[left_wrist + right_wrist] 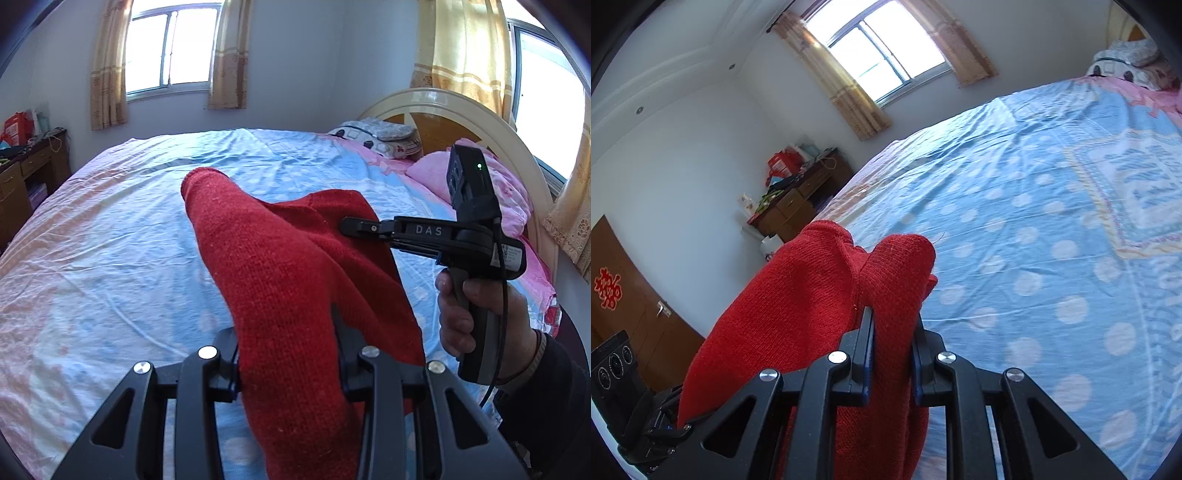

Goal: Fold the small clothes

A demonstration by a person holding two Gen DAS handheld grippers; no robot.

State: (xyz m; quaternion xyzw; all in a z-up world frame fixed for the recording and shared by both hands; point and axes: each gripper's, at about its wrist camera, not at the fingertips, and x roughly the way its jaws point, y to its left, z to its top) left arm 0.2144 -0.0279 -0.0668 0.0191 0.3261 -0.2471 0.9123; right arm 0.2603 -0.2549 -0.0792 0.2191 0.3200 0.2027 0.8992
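A wide bed filled most of both views, covered by a creased light-blue cotton sheet with pale dots and pink floral borders. At its head, in the upper right of the left wrist view, a curved cream and wood headboard rose behind a pink quilted pillow. A dark wooden desk with cluttered red boxes stood against the white wall at left, beside yellow patterned curtains that framed a bright window.

The red knitted garment, thick and finely ribbed, was held up over the sheet at frame centre, stretched between the two tools and bunched into rounded folds at its top. The black plastic left gripper, at the bottom of its own view, was clamped on a broad fold of the knit. The right gripper pinched a narrower fold between its blue-edged pads. In the left wrist view a hand in a dark sleeve gripped its handle at right.
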